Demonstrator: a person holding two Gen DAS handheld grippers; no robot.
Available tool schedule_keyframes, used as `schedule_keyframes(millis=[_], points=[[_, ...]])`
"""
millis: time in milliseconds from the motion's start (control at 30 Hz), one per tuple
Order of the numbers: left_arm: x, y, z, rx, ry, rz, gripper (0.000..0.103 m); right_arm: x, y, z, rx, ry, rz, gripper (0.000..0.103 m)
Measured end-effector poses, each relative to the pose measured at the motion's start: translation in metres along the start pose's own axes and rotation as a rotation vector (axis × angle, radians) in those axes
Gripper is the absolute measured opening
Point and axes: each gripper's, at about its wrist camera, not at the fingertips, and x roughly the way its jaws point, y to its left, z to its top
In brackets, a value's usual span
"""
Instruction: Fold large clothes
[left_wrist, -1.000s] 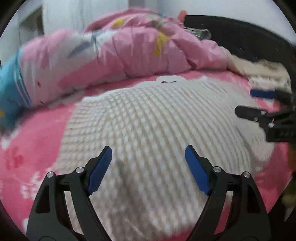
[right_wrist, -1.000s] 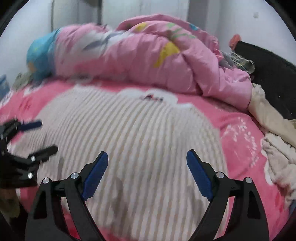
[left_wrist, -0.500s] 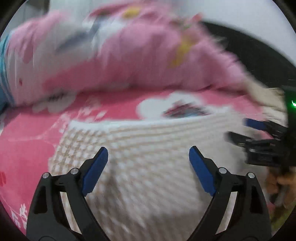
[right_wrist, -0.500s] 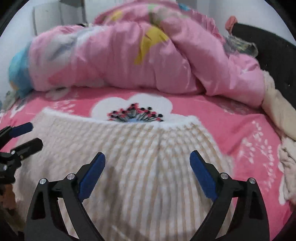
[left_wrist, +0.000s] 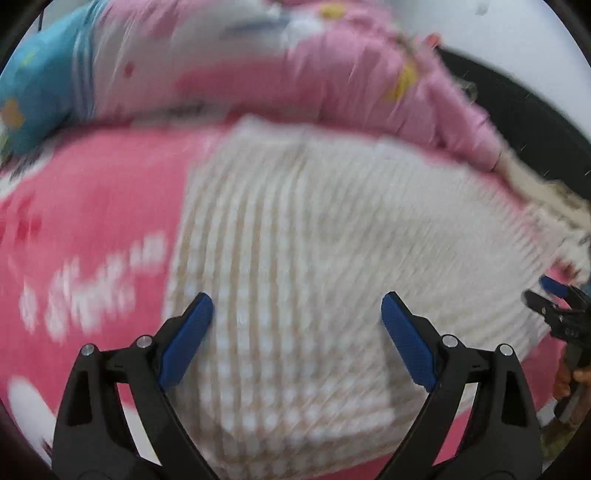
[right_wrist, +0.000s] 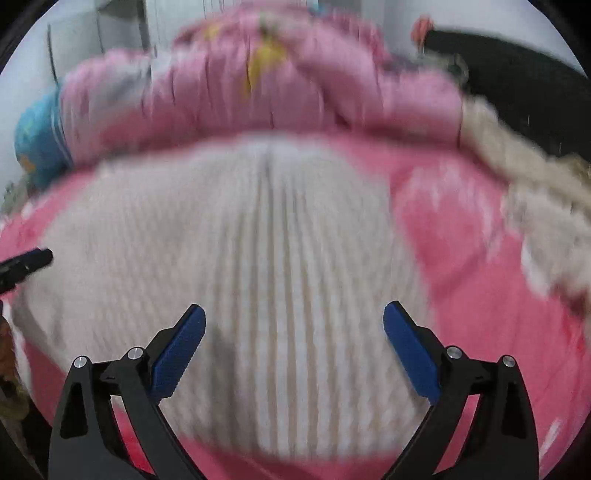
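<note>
A cream, ribbed knit garment (left_wrist: 295, 240) lies spread flat on the pink bedsheet (left_wrist: 92, 206); both views are blurred by motion. My left gripper (left_wrist: 295, 297) hovers over the garment's near left part, jaws wide apart and empty. Over the near middle of the same garment (right_wrist: 277, 240) is my right gripper (right_wrist: 294, 306), its jaws still opening with nothing between them. Each gripper shows at the edge of the other's view: the right gripper (left_wrist: 554, 299) at the far right, the left gripper (right_wrist: 26, 260) at the far left.
A bunched pink quilt (left_wrist: 332, 74) lies along the far side of the bed, with a blue pillow (left_wrist: 33, 85) at its left end. A pile of cream clothes (right_wrist: 535, 192) sits on the right by a black bed frame (left_wrist: 517, 122).
Both views have swung and blurred. The white flower print seen beyond the garment's far edge half a second ago no longer shows. Both pairs of jaws stand slightly wider.
</note>
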Motion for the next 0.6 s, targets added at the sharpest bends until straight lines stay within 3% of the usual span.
schedule_keyframes(millis=[100, 200, 267, 467, 600], points=[[-0.012, -0.01, -0.01, 0.007, -0.054, 0.07, 0.089, -0.019, 0.01, -0.004, -0.002, -0.007, -0.07, 0.097], [-0.044, -0.018, -0.014, -0.025, -0.086, 0.0, 0.089, -0.061, 0.012, -0.009, 0.053, -0.076, 0.008, 0.097], [-0.071, -0.027, -0.027, -0.005, -0.124, 0.004, 0.089, -0.083, 0.018, -0.022, 0.052, -0.105, 0.034, 0.097], [-0.129, -0.047, -0.067, -0.015, -0.138, -0.069, 0.092, -0.122, 0.046, -0.067, 0.042, -0.135, 0.098, 0.097], [-0.162, -0.053, -0.077, -0.022, -0.181, -0.026, 0.095, -0.143, 0.065, -0.075, 0.015, -0.163, 0.09, 0.097]])
